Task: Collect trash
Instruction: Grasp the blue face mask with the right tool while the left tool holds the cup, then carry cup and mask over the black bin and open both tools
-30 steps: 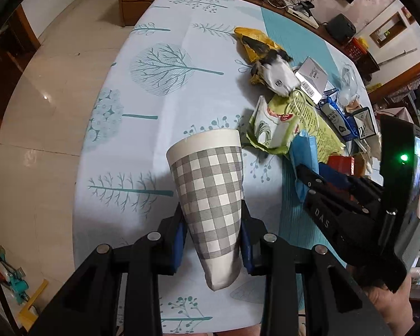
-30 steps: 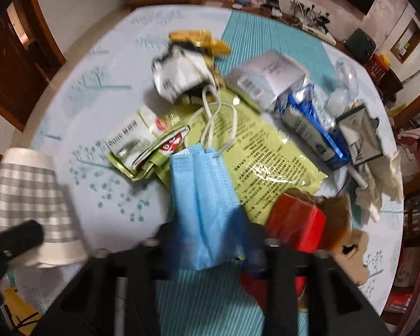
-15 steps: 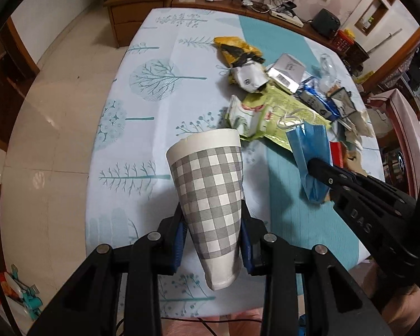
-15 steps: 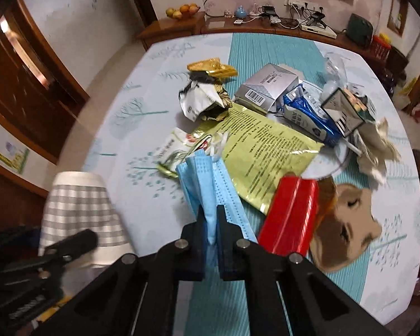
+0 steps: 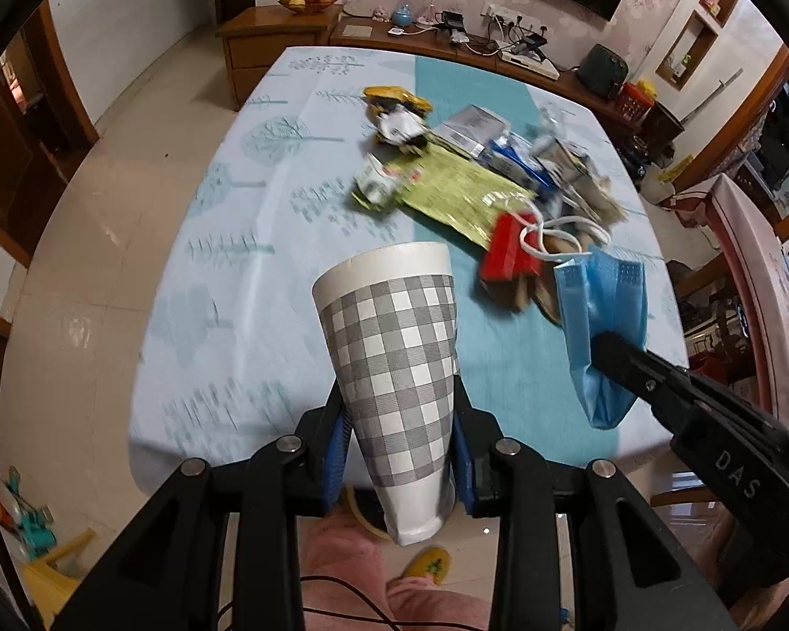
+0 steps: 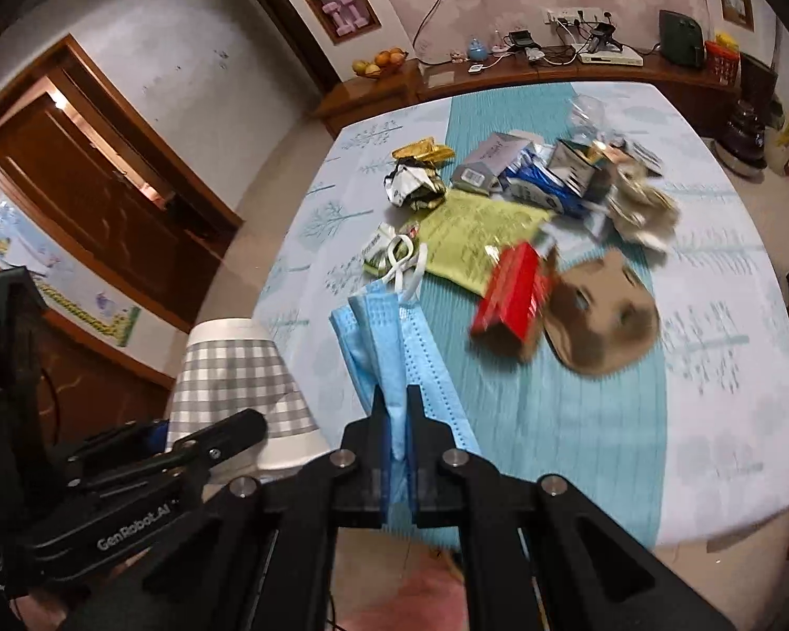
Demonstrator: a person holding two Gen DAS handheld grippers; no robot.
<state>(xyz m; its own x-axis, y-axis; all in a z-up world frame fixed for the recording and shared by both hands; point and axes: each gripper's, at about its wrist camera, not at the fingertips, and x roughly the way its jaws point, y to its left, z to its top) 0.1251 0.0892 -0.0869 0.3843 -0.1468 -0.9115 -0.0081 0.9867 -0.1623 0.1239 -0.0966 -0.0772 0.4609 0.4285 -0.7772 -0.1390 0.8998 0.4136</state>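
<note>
The blue face mask [image 6: 394, 363] hangs folded between the closed fingers of the right gripper [image 6: 393, 420], lifted above the near edge of the bench [image 6: 710, 420], its white ear loops [image 6: 405, 263] dangling off the far end. In the left wrist view the same mask [image 5: 602, 326] droops from the right gripper [image 5: 613, 349] at the right side of the picture. The left gripper [image 5: 398, 447] is clamped on a grey-and-white checked paper cup [image 5: 394, 368], its blue pads pressing the lower half of the cup, whose open rim points away toward the bench. From the right wrist camera the cup [image 6: 239, 368] sits just left of the mask, apart from it.

The other litter lies on the tree-patterned cloth: a red box [image 6: 515, 294] beside a brown cardboard piece [image 6: 599, 321], a yellow-green wrapper [image 6: 478, 236] behind them, then a crumpled silver packet [image 6: 413, 184], a gold wrapper [image 6: 423, 150], a grey carton [image 6: 492, 160] and a blue pouch [image 6: 539, 186]. A wooden sideboard [image 6: 499, 79] runs along the far wall.
</note>
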